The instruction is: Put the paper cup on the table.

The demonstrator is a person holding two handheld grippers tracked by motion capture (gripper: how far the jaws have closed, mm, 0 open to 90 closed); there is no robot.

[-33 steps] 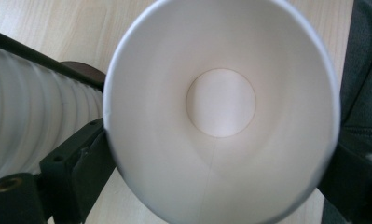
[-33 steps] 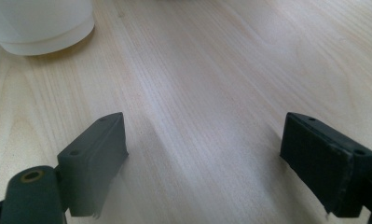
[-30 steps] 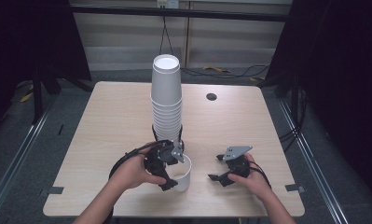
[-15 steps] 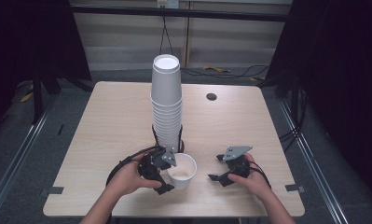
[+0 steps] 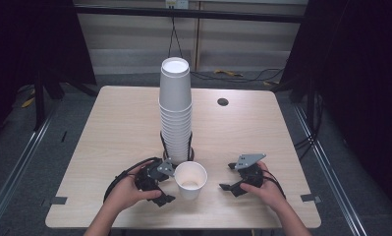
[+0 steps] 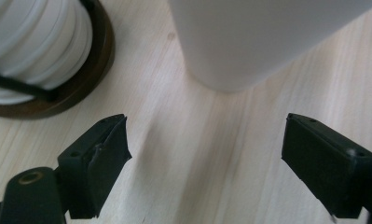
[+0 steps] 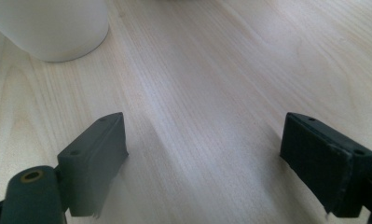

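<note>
1. A single white paper cup [image 5: 190,179] stands upright and open on the light wooden counter [image 5: 115,128], near the front edge, between the two grippers; in the left gripper view its top is cut off by the frame and just its lower wall and base show [image 6: 249,42].
2. Behind it rises a tall stack of white cups [image 5: 175,108] in a dark round holder [image 5: 178,156]; the holder's base is mostly hidden behind the single cup in the high view, and the left gripper view catches part of its brown ring [image 6: 88,60].
3. The left gripper [image 5: 165,184] lies just left of the cup, jaws spread wide and holding nothing; whether a jaw touches the cup wall cannot be told from above.
4. The right gripper [image 5: 228,177] rests apart from the cup on its right, jaws likewise spread and empty; its view shows just a corner of the cup's base [image 7: 53,28].
5. A small dark round mark [image 5: 223,102] sits far back on the counter; what it is cannot be made out.
</note>
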